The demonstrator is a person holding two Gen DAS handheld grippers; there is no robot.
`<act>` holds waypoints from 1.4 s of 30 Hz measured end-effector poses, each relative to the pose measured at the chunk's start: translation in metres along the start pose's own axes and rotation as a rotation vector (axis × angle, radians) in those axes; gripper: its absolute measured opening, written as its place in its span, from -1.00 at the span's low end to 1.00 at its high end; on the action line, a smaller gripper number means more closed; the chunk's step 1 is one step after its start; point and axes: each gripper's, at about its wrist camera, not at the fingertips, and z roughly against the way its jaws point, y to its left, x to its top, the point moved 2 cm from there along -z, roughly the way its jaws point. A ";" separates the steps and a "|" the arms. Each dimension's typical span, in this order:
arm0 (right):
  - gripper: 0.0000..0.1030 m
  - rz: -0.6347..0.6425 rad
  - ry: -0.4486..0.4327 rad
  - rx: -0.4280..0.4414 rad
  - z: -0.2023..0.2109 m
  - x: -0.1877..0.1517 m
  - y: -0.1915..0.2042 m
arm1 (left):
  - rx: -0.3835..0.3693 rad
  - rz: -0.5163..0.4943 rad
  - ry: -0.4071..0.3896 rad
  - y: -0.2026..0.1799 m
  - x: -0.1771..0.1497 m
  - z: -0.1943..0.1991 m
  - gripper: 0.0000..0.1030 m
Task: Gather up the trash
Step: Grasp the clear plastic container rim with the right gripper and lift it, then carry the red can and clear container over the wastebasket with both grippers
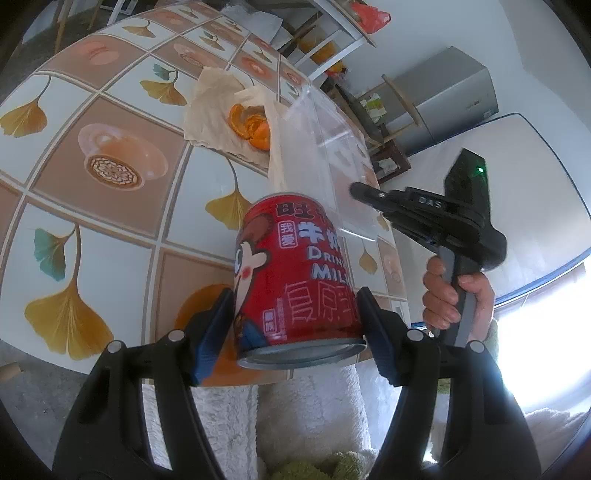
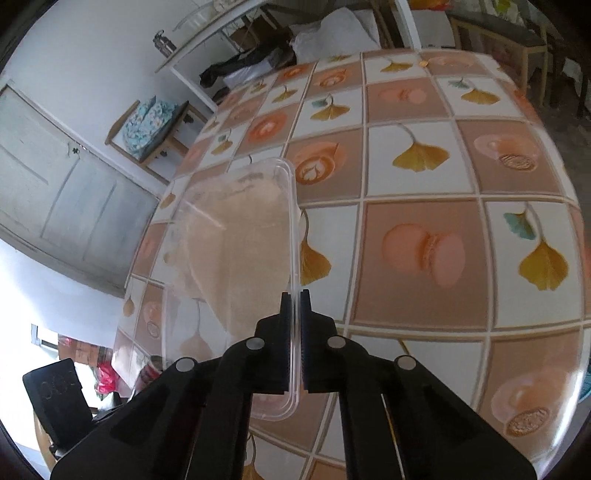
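A red milk drink can is tilted over the table's near edge, with my left gripper shut on its sides. A clear plastic container is held up at the right of the can. In the right wrist view, my right gripper is shut on the rim of that clear container, which hangs above the tiled tablecloth. Orange peel lies on a crumpled paper napkin further back on the table. A hand holds the right gripper's handle.
A grey fridge and a white shelf stand beyond the table. White fluffy fabric lies below the can. A wooden chair with a blue cloth and a pale door are at the left.
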 end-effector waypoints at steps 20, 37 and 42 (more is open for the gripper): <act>-0.92 -0.153 -0.108 0.061 0.089 -0.041 -0.048 | -0.025 0.018 -0.035 -0.002 -0.008 0.020 0.23; -0.92 -0.183 -0.139 0.123 0.106 -0.053 -0.054 | -0.086 0.009 -0.098 -0.024 0.006 0.034 0.23; -0.92 -0.186 -0.163 0.141 0.118 -0.054 -0.058 | -0.101 -0.015 -0.117 -0.038 0.013 0.035 0.23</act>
